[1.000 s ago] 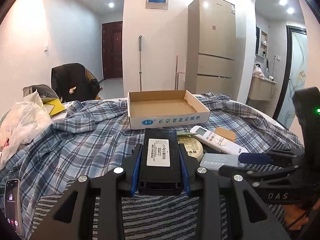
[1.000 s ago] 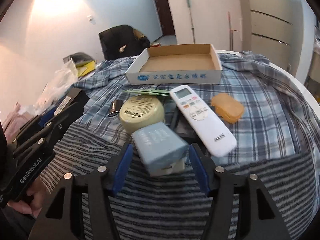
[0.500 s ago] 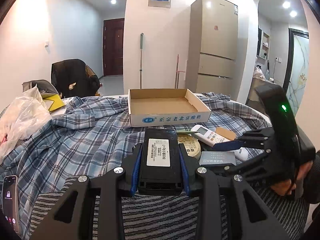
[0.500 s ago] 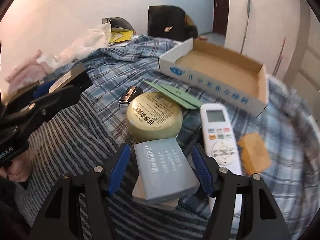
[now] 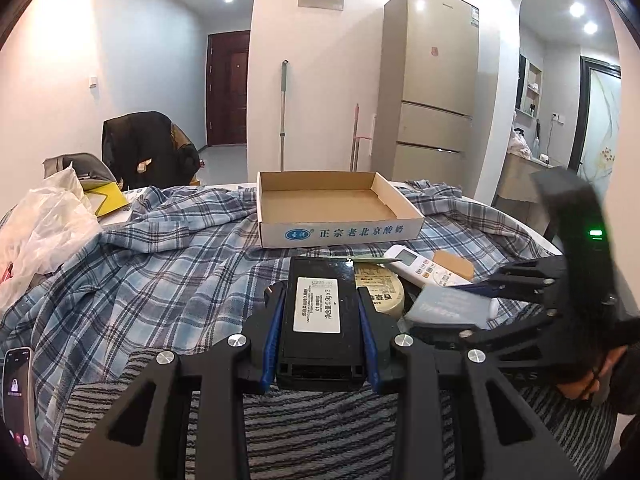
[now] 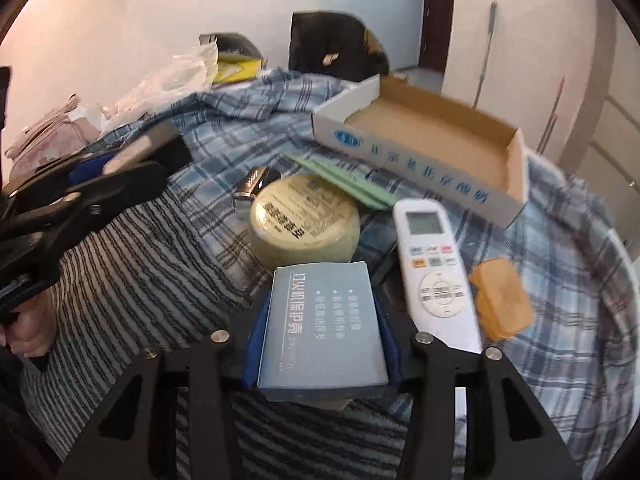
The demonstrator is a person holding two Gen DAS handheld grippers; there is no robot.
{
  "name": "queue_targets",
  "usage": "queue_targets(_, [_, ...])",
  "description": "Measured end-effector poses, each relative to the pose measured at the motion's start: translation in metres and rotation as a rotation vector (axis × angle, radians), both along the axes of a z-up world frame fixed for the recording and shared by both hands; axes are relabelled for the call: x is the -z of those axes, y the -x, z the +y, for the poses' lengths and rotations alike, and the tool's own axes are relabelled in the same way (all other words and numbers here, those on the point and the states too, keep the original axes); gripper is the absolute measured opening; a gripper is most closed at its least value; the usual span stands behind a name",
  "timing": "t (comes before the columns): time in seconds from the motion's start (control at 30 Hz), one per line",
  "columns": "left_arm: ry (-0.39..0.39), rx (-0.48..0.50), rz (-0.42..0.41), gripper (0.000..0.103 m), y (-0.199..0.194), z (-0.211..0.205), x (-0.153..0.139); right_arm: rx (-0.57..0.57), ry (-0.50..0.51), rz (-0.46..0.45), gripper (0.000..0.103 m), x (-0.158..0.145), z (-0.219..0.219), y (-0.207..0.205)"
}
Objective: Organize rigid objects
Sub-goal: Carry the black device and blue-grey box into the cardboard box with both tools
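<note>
My left gripper point(image 5: 320, 312) is shut on a flat black box point(image 5: 319, 320) with a white label, held above the striped cloth. My right gripper point(image 6: 320, 332) is shut on a grey-blue box point(image 6: 322, 328) and also shows at the right of the left wrist view point(image 5: 472, 288). An open cardboard tray point(image 5: 340, 232) sits further back on the plaid cloth; it also shows in the right wrist view point(image 6: 416, 168). Between lie a round yellow tin point(image 6: 304, 220), a white remote point(image 6: 434, 272), an orange case point(image 6: 500, 300), green sheets point(image 6: 344, 180) and a small dark lighter-like object point(image 6: 252, 186).
A phone point(image 5: 18, 392) lies at the near left. White plastic bags point(image 5: 44, 224) and a yellow item point(image 5: 106, 196) pile at the left. A dark chair point(image 5: 148, 148), a fridge point(image 5: 428, 108) and a mop stand behind the table.
My right gripper has closed on the grey-blue box and swung to face left. My left gripper keeps its hold on the black box and has tilted up slightly.
</note>
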State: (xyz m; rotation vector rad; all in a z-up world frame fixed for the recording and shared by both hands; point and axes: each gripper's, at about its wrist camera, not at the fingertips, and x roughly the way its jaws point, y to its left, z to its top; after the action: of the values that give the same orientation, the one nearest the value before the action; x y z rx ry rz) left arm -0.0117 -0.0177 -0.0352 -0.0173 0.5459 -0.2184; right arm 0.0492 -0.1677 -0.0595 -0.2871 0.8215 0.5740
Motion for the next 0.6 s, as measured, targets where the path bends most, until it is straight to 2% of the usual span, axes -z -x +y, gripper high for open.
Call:
queue_targets(0.13, [-0.03,-0.048,-0.001,0.036,0.001,0.001,-0.005,0.045,-0.016,-0.088,0.046,-0.021,-0.005,0.019])
queue_targets(0.23, [0.012,-0.055,-0.019,0.036,0.007,0.01,-0.021,0.069,-0.045,-0.135,0.046,-0.039,-0.009,0.03])
queue_targets(0.3, [-0.024,-0.074,-0.047,0.036,0.011,0.011,-0.031,0.085,-0.066,-0.154,0.046,-0.05,-0.012,0.032])
queue_targets(0.37, [-0.054,-0.085,-0.067,0.036,0.014,0.011,-0.04,0.103,-0.084,-0.181,0.046,-0.061,-0.014,0.033])
queue_targets(0.47, [-0.024,-0.088,-0.062,0.036,0.013,0.018,-0.057,0.147,-0.104,-0.246,0.046,-0.078,-0.018,0.033])
queue_targets(0.6, [-0.061,-0.127,-0.138,0.036,0.01,0.017,-0.09,0.214,-0.164,-0.278,0.046,-0.108,-0.028,0.019])
